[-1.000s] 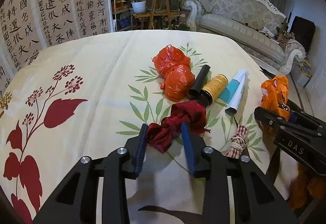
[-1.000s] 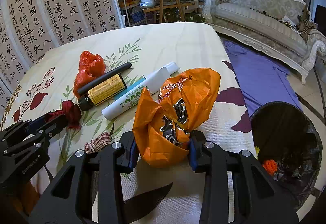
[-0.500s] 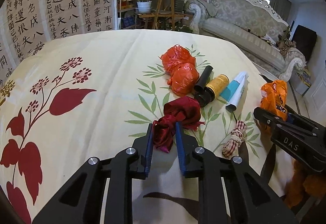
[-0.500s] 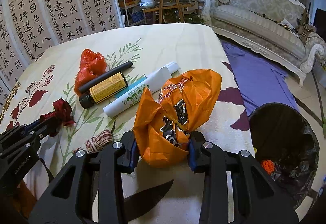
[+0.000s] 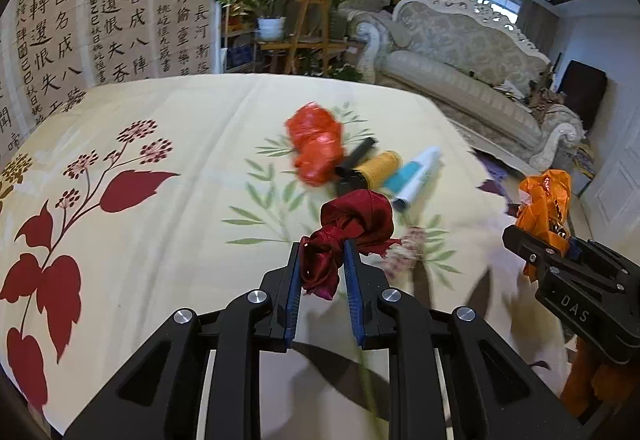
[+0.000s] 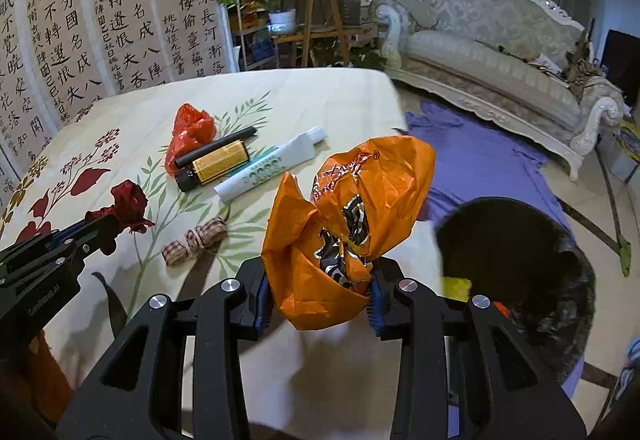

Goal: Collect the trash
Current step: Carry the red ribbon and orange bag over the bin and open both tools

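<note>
My left gripper (image 5: 323, 268) is shut on a crumpled dark red ribbon (image 5: 352, 228), held just above the floral tablecloth (image 5: 160, 248); the ribbon (image 6: 128, 200) also shows at the left of the right wrist view. My right gripper (image 6: 318, 288) is shut on a crinkled orange plastic bag (image 6: 348, 224), lifted off the table near its right edge; the bag (image 5: 544, 200) appears at the right of the left wrist view. On the cloth lie a red-orange plastic bag (image 6: 192, 132), a black tube (image 6: 216, 148), a yellow-labelled bottle (image 6: 216, 168), a white tube (image 6: 272, 164) and a checked ribbon bundle (image 6: 196, 240).
A black-lined trash bin (image 6: 516, 268) stands on the floor right of the table, with yellow and orange scraps inside. A purple cloth (image 6: 472, 156) lies on the floor beyond it. A sofa (image 6: 500, 52), a plant stand (image 6: 316, 20) and a calligraphy screen (image 6: 100, 16) ring the table.
The left gripper's jaws closed on the red ribbon and raised it off the cloth. The right gripper, still gripping the orange bag, rose and shifted toward the bin.
</note>
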Demonstrator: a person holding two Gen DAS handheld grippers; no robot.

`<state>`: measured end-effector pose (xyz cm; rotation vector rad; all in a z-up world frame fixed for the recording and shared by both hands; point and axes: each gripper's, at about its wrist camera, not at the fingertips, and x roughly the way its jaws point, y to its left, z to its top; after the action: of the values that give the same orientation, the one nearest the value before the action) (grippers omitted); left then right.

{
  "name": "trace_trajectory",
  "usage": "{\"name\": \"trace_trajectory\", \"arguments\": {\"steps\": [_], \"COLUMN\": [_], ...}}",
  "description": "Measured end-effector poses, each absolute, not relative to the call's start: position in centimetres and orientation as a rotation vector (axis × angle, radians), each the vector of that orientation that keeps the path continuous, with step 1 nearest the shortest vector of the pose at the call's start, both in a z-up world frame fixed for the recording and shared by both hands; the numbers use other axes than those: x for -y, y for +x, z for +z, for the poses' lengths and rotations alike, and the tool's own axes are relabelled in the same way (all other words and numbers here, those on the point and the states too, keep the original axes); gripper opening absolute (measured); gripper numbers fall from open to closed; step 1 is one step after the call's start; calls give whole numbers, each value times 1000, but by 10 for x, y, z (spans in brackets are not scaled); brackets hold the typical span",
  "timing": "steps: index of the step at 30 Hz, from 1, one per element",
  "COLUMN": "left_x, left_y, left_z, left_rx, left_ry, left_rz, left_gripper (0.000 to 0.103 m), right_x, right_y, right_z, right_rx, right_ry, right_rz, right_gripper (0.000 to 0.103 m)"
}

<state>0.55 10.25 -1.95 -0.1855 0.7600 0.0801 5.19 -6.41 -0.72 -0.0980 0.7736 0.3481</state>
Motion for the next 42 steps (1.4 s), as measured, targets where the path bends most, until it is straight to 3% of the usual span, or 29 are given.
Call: {"name": "trace_trajectory", "arguments": {"steps": [24,42], "left_x": [60,104], "left_y": [49,93], "left_z": [-17,-37], "left_rx": [-756,-803], "left_ry": [-42,44], "left_rz": [-188,-208], "left_gripper": [22,23], "right_x": [208,248], "right_y": [60,89], "right_z": [-18,-35], "right_rx": [-783,-802], "right_ry": [8,55], "right_rz": [107,71], "right_gripper": [36,36]}}
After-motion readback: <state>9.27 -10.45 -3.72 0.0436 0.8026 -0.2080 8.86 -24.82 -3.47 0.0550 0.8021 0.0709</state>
